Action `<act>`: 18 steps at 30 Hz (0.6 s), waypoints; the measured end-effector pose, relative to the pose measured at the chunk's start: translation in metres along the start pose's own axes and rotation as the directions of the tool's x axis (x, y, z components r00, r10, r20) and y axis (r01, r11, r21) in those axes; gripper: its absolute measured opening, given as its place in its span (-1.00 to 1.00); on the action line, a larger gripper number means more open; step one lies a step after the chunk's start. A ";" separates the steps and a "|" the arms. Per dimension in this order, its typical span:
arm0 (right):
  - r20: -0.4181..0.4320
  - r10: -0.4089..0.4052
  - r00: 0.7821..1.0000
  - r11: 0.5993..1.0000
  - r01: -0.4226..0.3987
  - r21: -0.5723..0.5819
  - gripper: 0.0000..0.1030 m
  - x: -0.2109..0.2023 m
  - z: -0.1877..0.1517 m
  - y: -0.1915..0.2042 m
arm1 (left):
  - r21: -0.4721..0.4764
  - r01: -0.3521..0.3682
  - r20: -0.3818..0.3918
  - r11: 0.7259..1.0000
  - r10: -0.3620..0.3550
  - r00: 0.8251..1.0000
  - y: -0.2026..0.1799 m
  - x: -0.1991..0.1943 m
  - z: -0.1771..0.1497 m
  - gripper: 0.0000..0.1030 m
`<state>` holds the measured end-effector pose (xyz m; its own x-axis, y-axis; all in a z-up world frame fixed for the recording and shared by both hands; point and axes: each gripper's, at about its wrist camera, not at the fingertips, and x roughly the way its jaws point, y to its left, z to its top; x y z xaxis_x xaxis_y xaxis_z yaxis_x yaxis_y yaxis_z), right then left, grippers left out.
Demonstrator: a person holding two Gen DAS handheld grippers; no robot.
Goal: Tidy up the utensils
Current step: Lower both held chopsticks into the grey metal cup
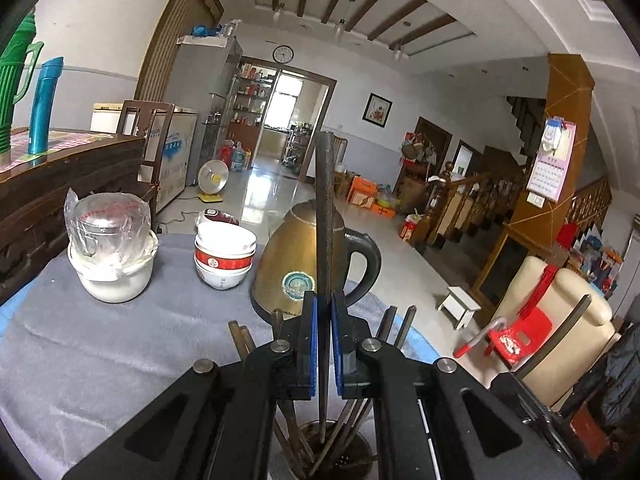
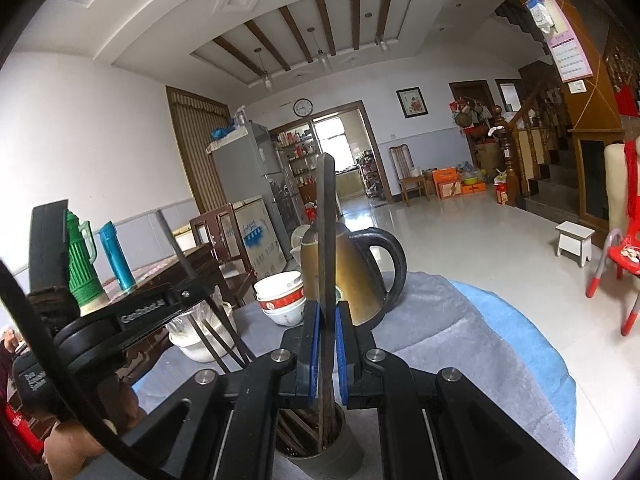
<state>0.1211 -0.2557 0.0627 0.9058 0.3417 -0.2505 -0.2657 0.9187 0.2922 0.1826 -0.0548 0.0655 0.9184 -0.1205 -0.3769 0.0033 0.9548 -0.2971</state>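
Gripping two chopsticks (image 1: 325, 216), one apiece

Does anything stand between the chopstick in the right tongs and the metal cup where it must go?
Nothing visible does. The right tongs hold a dark, thin chopstick upright, and its lower end already reaches into the round metal holder cup, among the other chopsticks there.

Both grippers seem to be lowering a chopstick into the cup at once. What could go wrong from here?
1. Each gripper, left and right, has its jaws shut on one chopstick above the same utensil cup; they could collide.
2. The cup already holds chopsticks leaning outward, so an incoming tip may catch and tip it.
3. The kettle and stacked bowls stand close behind; a swing could knock them.
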 end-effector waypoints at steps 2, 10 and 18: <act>-0.007 -0.003 1.000 1.000 0.003 -0.006 -0.84 0.002 -0.001 0.000 | 0.004 -0.001 -0.016 1.000 0.001 1.000 -0.001 0.005 -0.004 -0.86; -0.042 -0.004 0.999 1.000 0.004 -0.007 -0.84 0.012 -0.005 -0.001 | 0.018 0.004 -0.061 1.000 -0.002 0.998 -0.003 0.016 -0.012 -0.86; -0.074 -0.001 0.997 1.000 0.002 0.010 -0.84 0.019 -0.011 -0.003 | 0.032 0.008 -0.103 0.999 -0.005 0.995 -0.004 0.025 -0.020 -0.86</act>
<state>0.1352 -0.2497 0.0470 0.8790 0.3546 -0.3187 -0.2607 0.9172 0.3014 0.1973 -0.0671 0.0399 0.8729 -0.1522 -0.4637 0.0233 0.9620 -0.2719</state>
